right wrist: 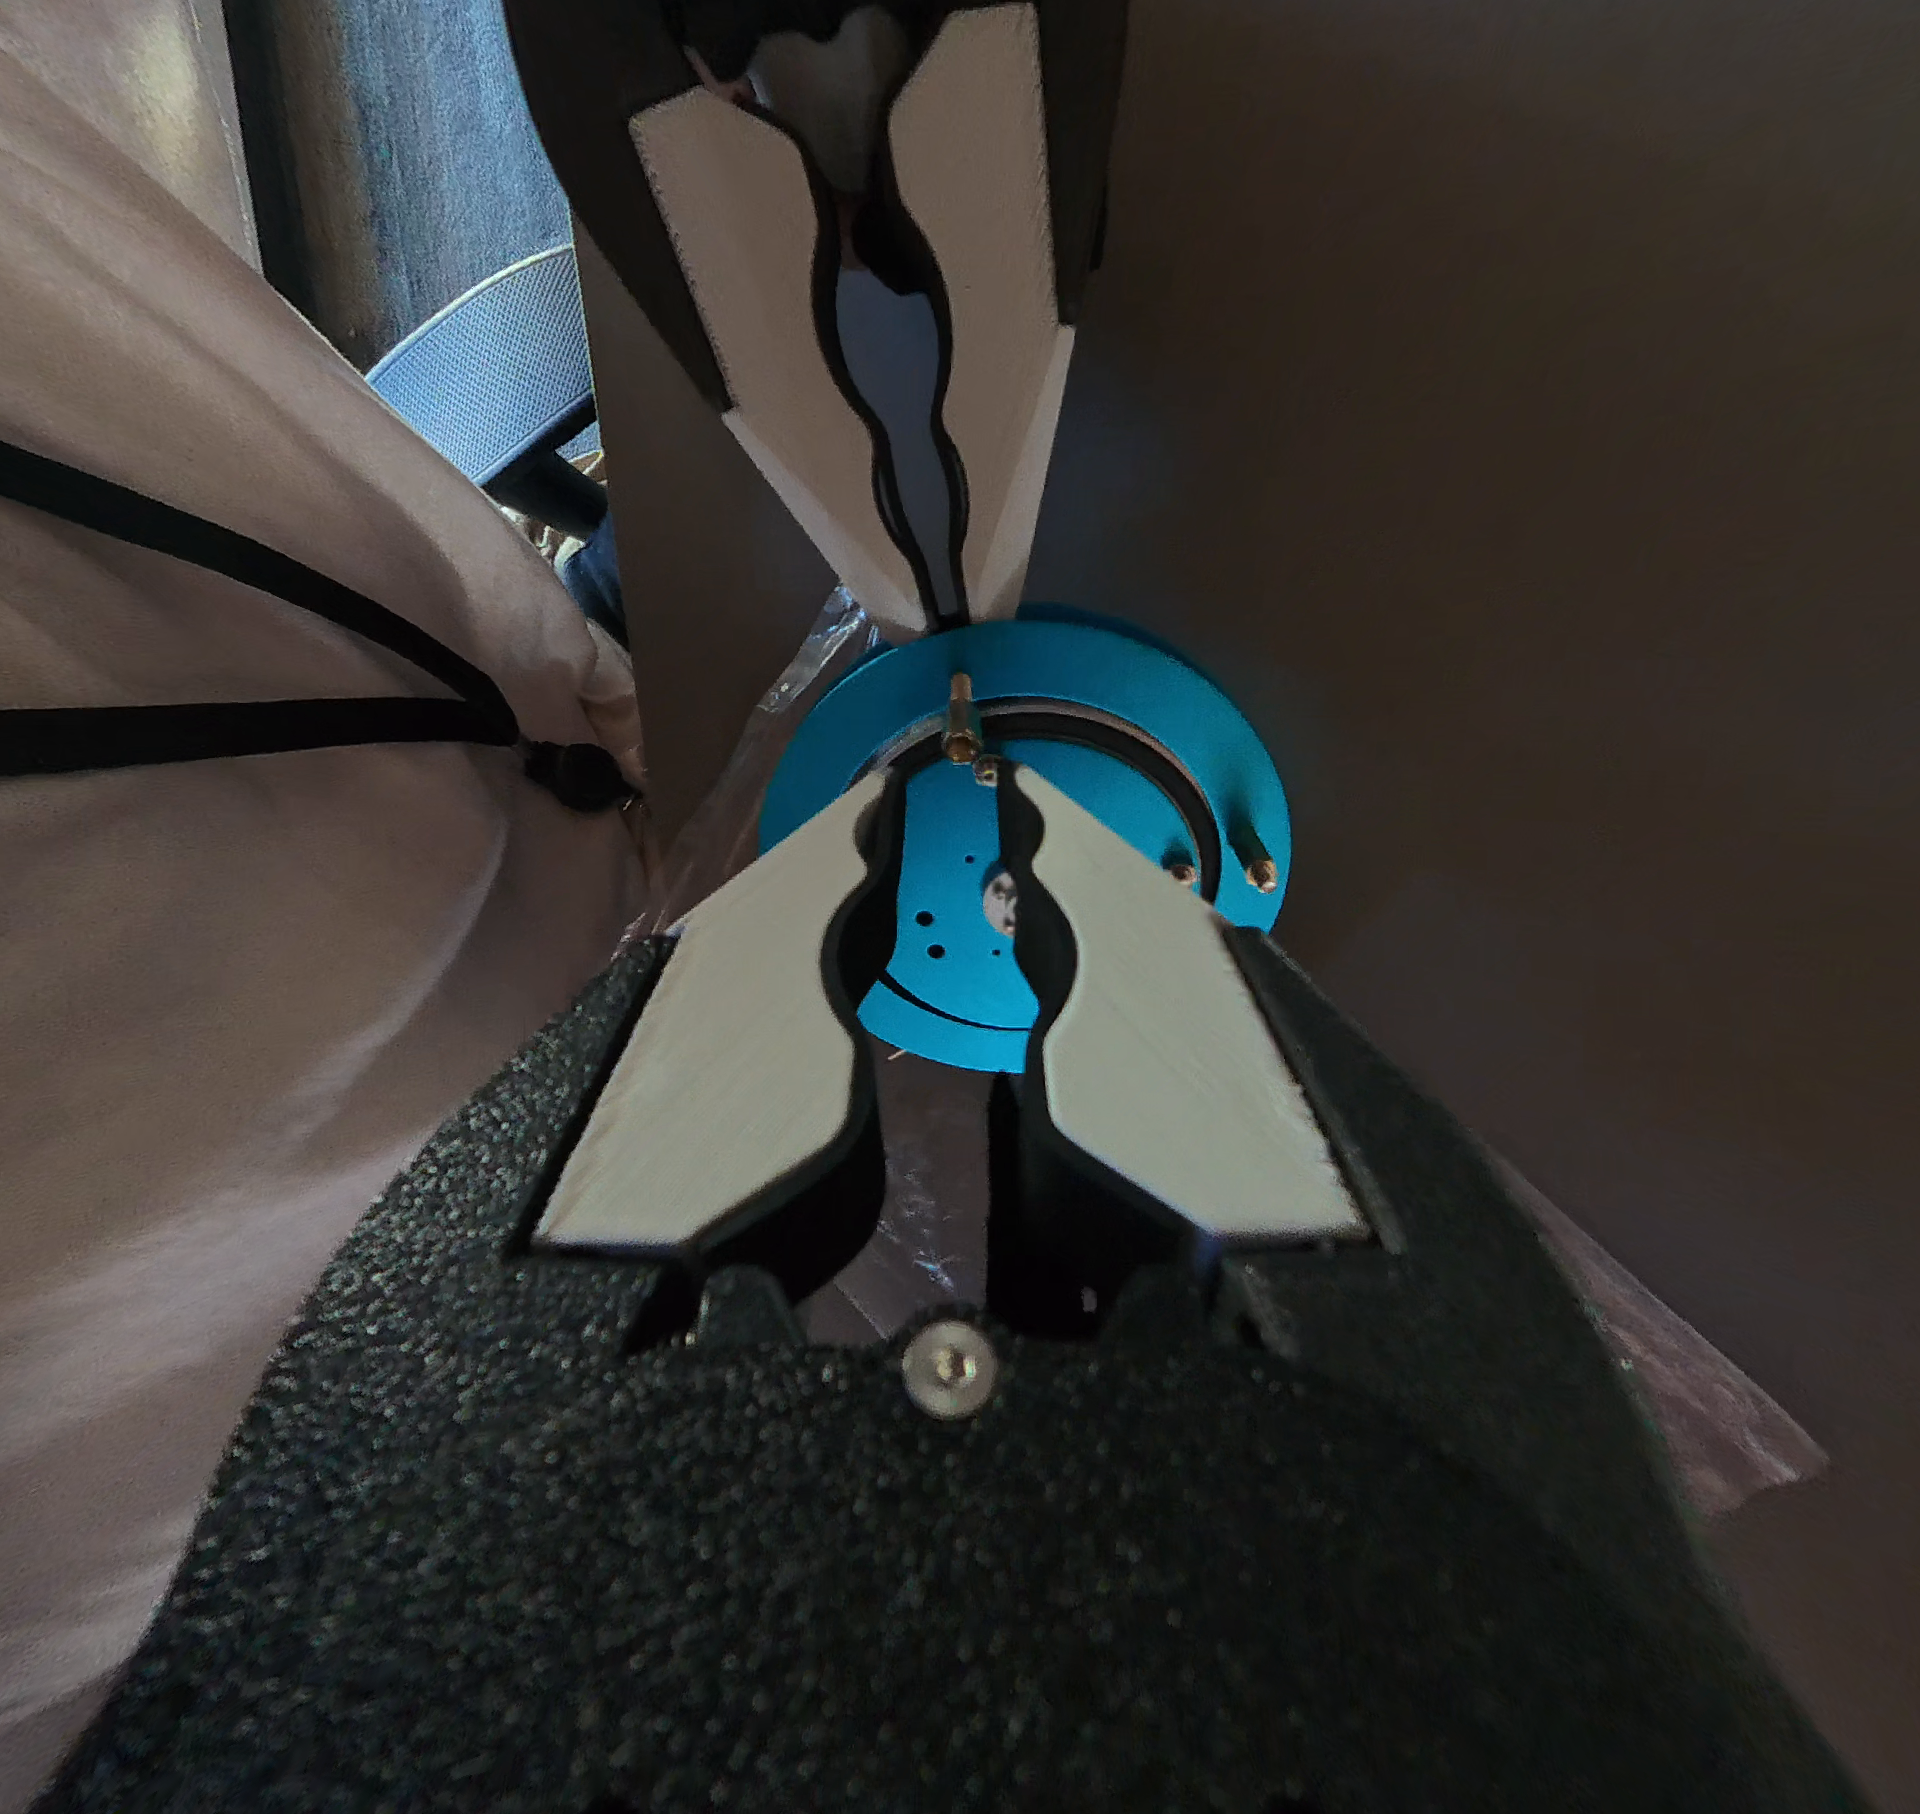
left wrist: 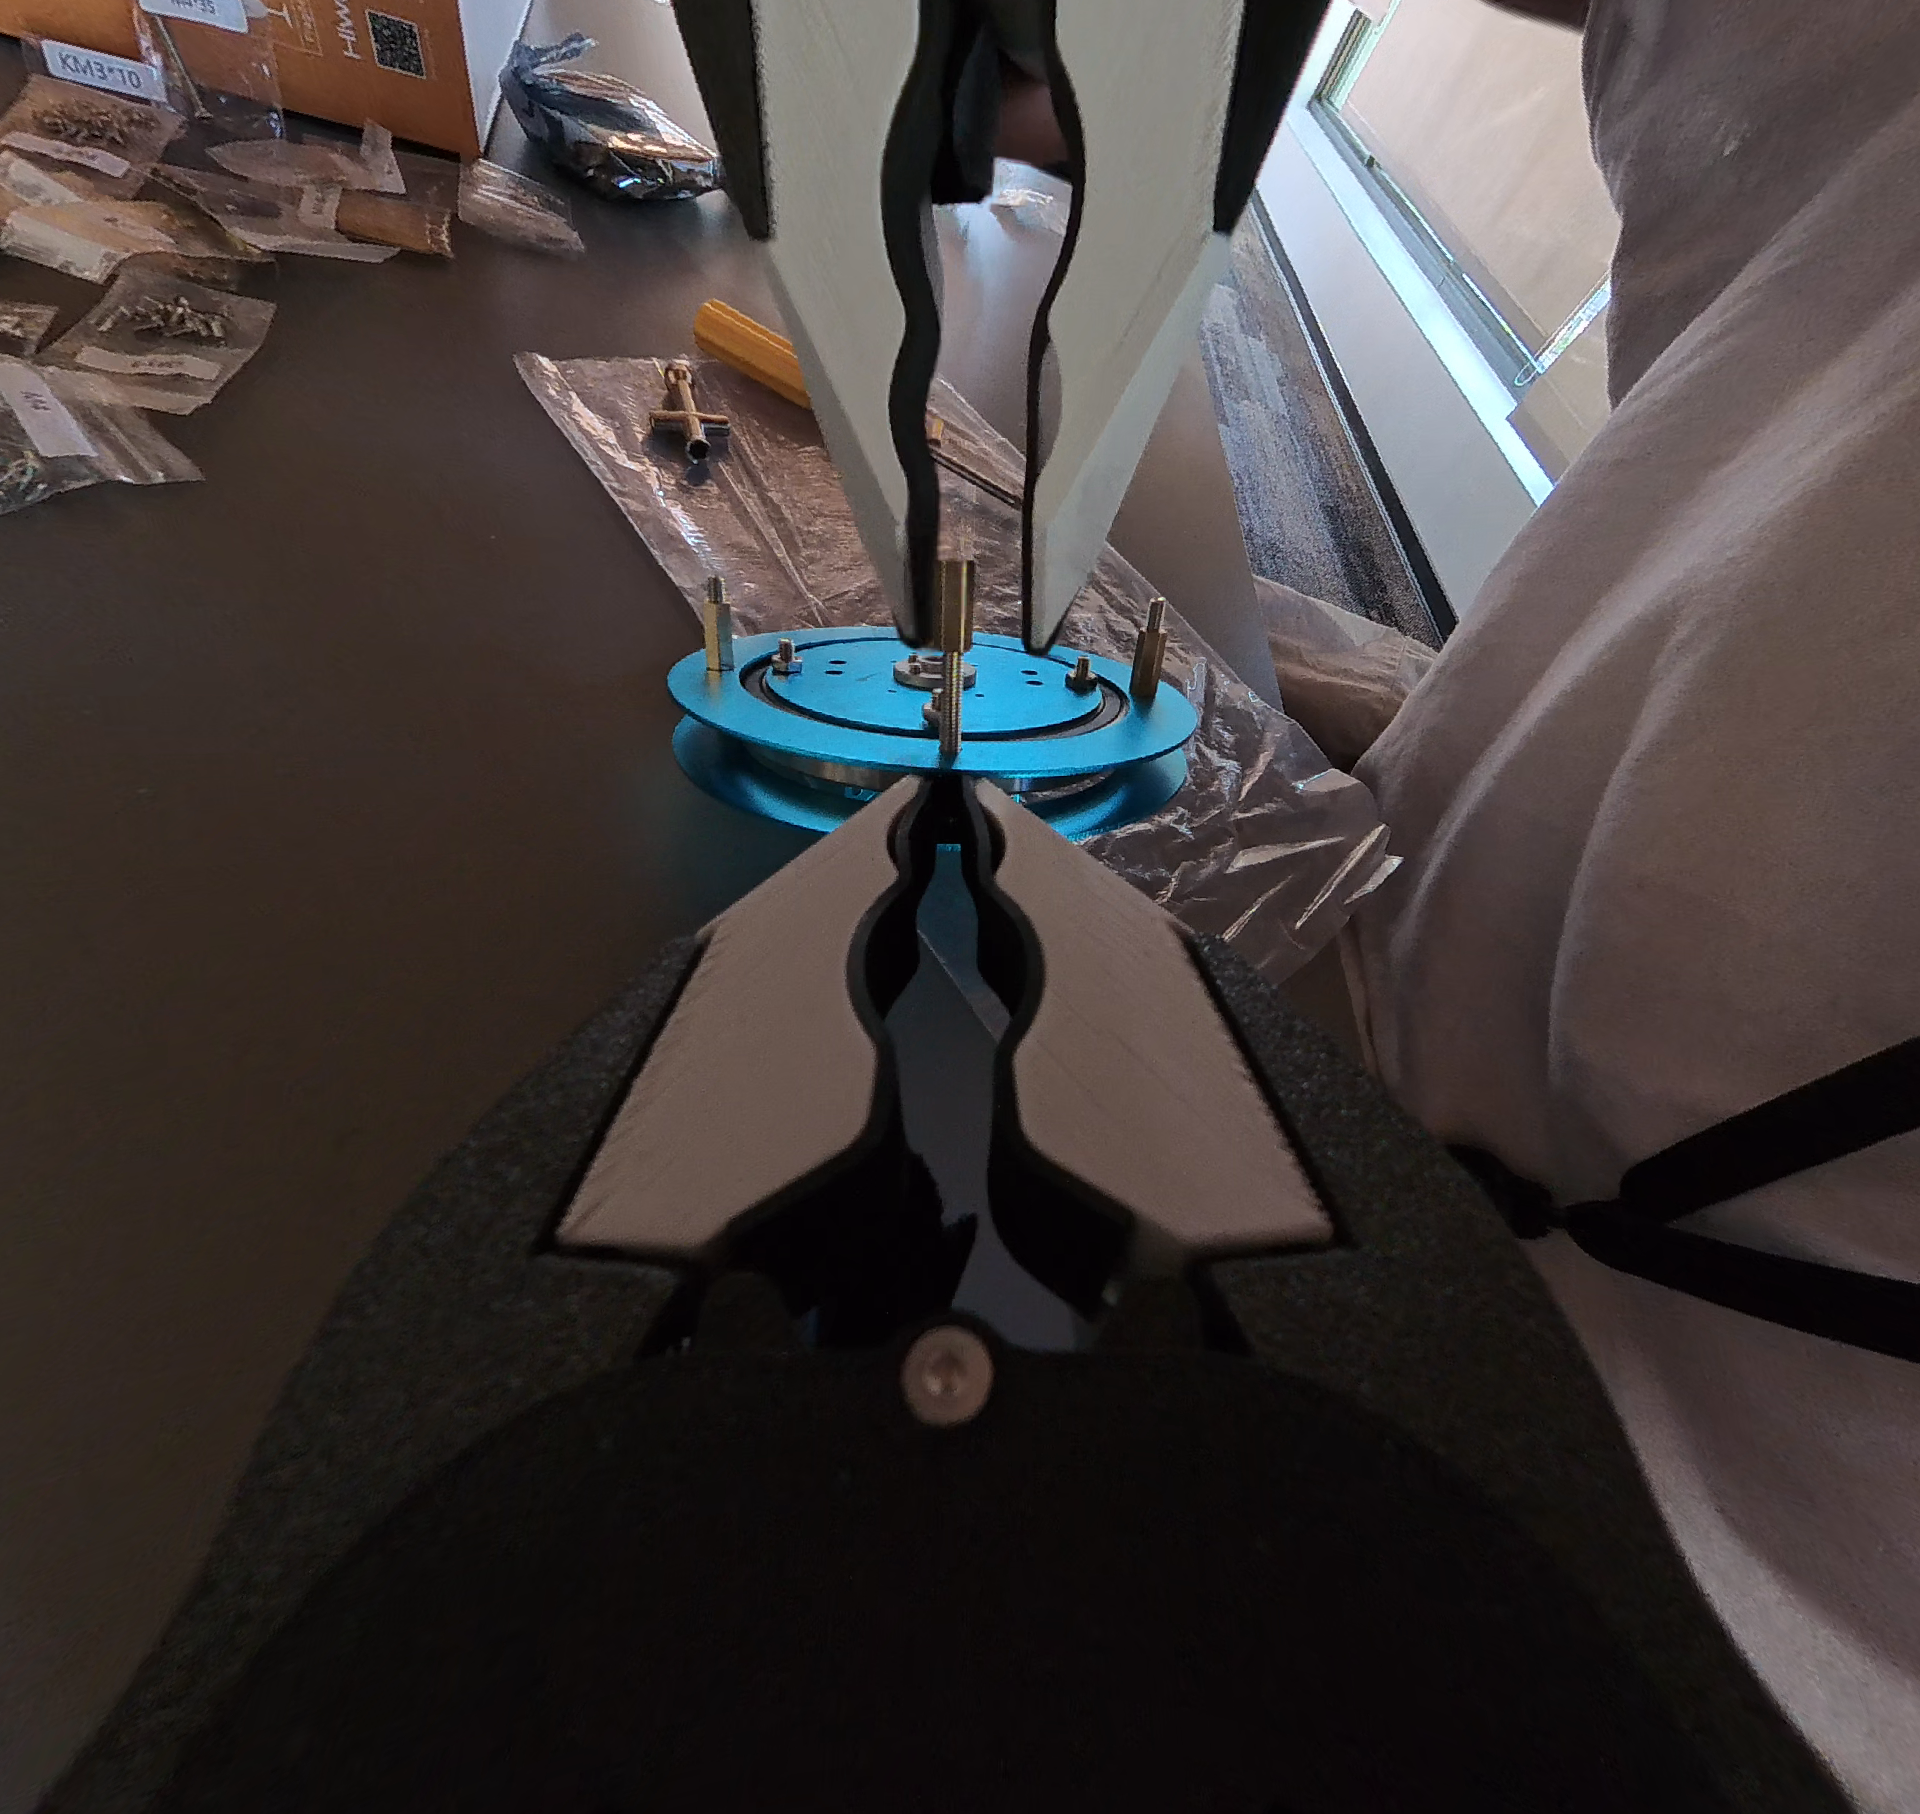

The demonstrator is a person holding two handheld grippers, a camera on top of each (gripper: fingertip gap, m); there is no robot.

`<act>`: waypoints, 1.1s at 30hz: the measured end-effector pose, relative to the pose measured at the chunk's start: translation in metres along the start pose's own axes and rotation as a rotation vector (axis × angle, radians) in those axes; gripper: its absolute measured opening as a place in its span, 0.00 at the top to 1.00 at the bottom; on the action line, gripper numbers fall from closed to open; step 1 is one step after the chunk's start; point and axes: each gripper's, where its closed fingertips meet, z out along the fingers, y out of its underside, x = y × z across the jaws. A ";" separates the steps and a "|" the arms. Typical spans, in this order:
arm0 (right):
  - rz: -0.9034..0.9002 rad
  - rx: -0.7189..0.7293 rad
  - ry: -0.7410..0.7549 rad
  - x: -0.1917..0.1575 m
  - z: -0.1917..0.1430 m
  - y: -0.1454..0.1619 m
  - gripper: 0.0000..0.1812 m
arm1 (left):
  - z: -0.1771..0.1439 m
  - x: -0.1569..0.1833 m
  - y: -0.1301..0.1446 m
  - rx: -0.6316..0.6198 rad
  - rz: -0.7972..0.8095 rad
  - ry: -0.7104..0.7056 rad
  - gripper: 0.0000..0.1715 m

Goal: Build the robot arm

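We see the left gripper (left wrist: 943, 785) closed on the near rim of the blue turntable (left wrist: 831, 725) at frame centre; the right gripper (left wrist: 971, 634) straddles a brass standoff (left wrist: 956, 601), fingers parted

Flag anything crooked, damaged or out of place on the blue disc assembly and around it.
Nothing looks damaged or spilled. The blue disc assembly sits on a crumpled clear plastic bag, not on the bare table. Its brass standoffs stand upright. The left gripper is nearly closed at the rim; the right gripper straddles the far standoff.
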 end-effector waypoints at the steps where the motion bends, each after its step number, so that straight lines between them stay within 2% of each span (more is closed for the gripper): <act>1: -0.013 0.018 0.004 0.000 -0.001 -0.002 0.89 | 0.000 0.000 0.000 0.000 0.001 0.000 0.99; 5: -0.069 0.101 0.001 -0.007 -0.005 -0.014 0.86 | 0.000 0.000 0.000 -0.001 0.003 0.000 0.99; 11: -0.081 0.051 0.013 -0.007 0.001 0.000 0.86 | 0.000 0.001 0.000 -0.002 0.006 0.000 0.99; 16: -0.113 0.122 0.033 -0.006 -0.007 -0.013 0.84 | 0.000 0.001 0.000 -0.001 0.005 0.000 0.99; 22: -0.105 0.029 0.008 -0.009 0.005 0.007 0.84 | 0.000 0.000 0.000 0.000 0.003 -0.001 0.99; 28: -0.169 0.143 0.043 -0.011 -0.008 -0.015 0.82 | 0.000 0.001 0.000 -0.001 0.008 -0.002 0.99; 33: -0.161 0.032 0.057 -0.006 0.005 0.009 0.82 | 0.000 0.000 0.000 0.000 0.004 -0.001 0.99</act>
